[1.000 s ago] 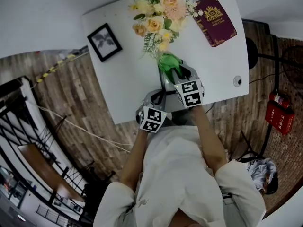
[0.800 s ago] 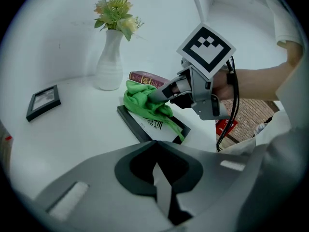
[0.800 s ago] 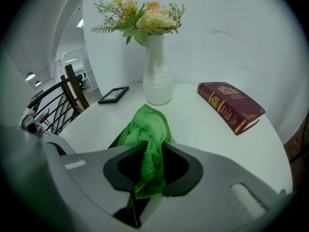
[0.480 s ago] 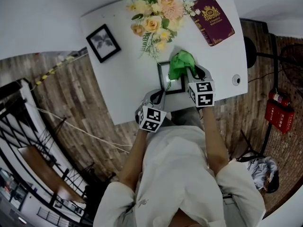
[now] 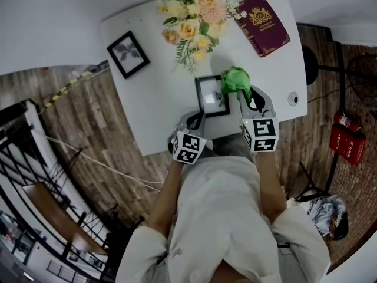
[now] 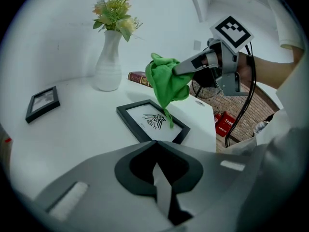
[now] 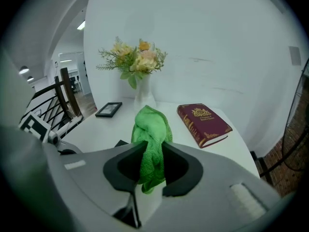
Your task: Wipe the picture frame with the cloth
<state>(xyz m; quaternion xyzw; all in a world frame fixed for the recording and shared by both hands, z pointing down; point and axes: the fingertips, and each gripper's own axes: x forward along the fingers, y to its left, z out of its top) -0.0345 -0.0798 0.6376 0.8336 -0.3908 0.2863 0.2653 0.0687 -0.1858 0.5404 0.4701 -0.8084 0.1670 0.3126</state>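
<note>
Having been swept rightward, the crumpled green cloth (image 5: 235, 80) is clamped in the right gripper (image 5: 240, 94) above the right edge of the flat black picture frame (image 5: 212, 96) on the white table (image 5: 156, 99); the left gripper (image 5: 195, 119) is closed, empty. One pass is judged complete.

Office-like room: white table (image 5: 158, 102), plank floor (image 5: 100, 141), red fire extinguishers (image 5: 349, 141)

Bright green cloth (image 5: 235, 80). Black frame (image 5: 212, 96), centre, white inside w/ black print. White table (image 5: 160, 108). Upper right, maroon book (image 5: 268, 26) w/ gold crest. Peach, yellow & pink flowers (image 5: 192, 17), white vase (image 6: 108, 62). Brown wood floor (image 5: 88, 128).
</note>
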